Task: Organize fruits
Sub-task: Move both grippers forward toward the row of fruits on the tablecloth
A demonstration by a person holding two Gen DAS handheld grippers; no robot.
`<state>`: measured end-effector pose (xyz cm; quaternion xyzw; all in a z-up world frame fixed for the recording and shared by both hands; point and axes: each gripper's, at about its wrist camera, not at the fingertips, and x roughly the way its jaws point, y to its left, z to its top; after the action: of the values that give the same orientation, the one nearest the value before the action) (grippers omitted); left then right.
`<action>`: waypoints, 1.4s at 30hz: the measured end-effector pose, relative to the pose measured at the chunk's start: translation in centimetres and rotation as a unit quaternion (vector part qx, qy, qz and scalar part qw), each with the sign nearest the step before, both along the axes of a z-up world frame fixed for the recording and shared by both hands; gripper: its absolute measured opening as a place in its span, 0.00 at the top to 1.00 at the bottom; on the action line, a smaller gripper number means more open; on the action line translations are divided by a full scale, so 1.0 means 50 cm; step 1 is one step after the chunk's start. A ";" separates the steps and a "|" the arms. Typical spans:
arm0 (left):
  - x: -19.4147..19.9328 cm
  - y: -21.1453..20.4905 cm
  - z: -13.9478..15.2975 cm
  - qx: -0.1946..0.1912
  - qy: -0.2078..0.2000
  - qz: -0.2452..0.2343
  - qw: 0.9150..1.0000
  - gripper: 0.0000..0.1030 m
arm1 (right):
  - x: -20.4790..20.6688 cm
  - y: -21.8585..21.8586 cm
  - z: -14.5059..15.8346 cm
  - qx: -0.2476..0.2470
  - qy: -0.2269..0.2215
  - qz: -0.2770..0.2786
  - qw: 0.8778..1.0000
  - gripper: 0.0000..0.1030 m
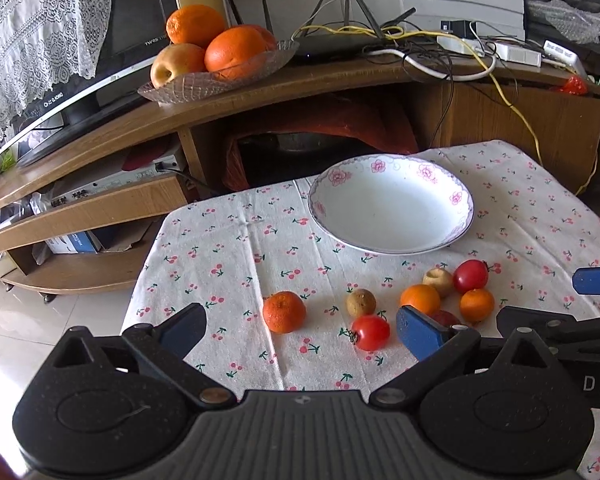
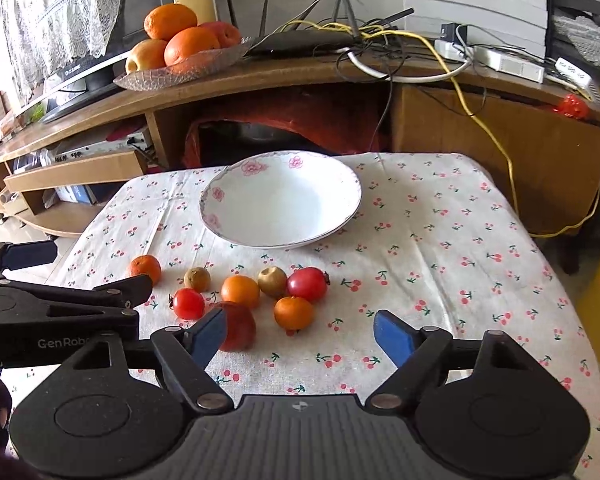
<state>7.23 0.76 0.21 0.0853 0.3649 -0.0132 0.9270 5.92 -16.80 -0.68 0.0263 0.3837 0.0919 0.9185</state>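
Observation:
A white bowl [image 1: 390,204] with pink flowers stands empty on the cherry-print tablecloth [image 1: 228,256]; it also shows in the right wrist view [image 2: 280,200]. Several small fruits lie in front of it: a wrinkled tangerine [image 1: 284,312], a brown fruit [image 1: 361,303], a red tomato [image 1: 370,333], an orange [image 1: 420,299], another tomato [image 1: 471,276]. My left gripper [image 1: 300,330] is open and empty above the near fruits. My right gripper [image 2: 298,338] is open and empty; a red apple [image 2: 238,326] lies by its left finger and a tangerine [image 2: 294,313] between the fingers, farther on.
A wooden TV stand [image 1: 260,92] runs behind the table with a glass dish of oranges and an apple [image 1: 216,64], a TV [image 1: 100,40], a router and tangled cables [image 1: 400,40]. The table's left edge drops to a tiled floor [image 1: 40,328].

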 end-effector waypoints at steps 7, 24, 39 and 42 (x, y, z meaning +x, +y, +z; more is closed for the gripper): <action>0.013 -0.004 -0.021 0.008 0.012 -0.004 1.000 0.00 | 0.013 0.001 -0.023 0.004 0.012 0.011 1.000 0.27; 0.026 -0.010 -0.043 0.011 0.022 -0.012 1.000 0.00 | 0.028 -0.001 -0.048 0.011 0.027 0.023 0.999 0.33; 0.028 -0.003 -0.057 0.018 0.024 -0.019 0.999 0.00 | 0.040 0.004 -0.063 0.021 0.036 0.046 0.998 0.34; 0.029 -0.002 -0.060 0.019 0.025 -0.022 0.999 0.00 | 0.041 0.005 -0.066 0.025 0.035 0.055 0.998 0.36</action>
<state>8.66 0.66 -2.79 0.1107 0.3860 -0.0285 0.9154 7.98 -16.56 -3.98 0.0318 0.4138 0.1510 0.8972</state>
